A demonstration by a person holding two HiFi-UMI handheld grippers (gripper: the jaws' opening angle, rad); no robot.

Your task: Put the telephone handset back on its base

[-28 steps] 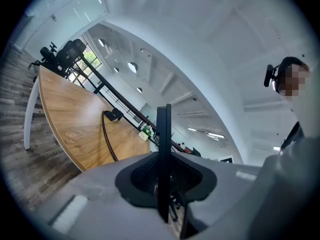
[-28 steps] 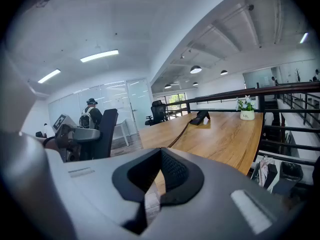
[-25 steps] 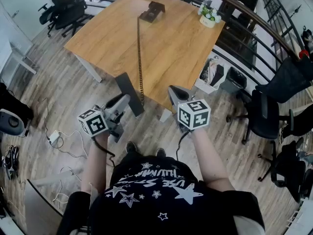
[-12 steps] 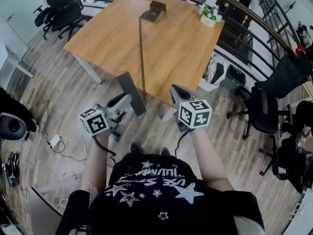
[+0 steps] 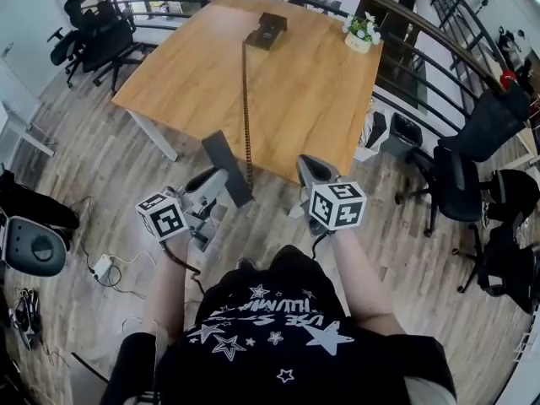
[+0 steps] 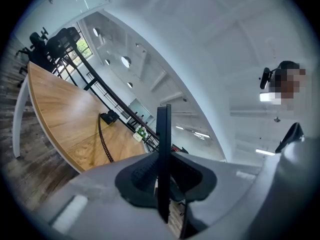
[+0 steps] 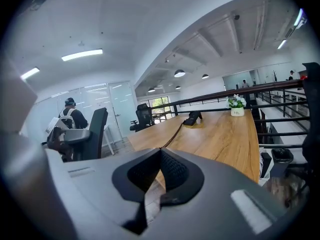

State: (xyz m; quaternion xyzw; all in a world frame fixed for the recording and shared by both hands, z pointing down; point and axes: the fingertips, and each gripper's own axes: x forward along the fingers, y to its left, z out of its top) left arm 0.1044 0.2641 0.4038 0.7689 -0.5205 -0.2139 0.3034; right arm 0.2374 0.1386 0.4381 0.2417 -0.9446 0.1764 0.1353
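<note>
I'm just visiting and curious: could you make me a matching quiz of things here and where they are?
1. flat black telephone handset
2. boxy black telephone base
3. white pot of flowers
4. dark coiled cord

A. far right corner of the wooden table
B. stretched along the tabletop
C. clamped in the left tongs
D. table's far side, left of the flowers

Pairs: 1-C, 2-D, 3-A, 4-B.
</note>
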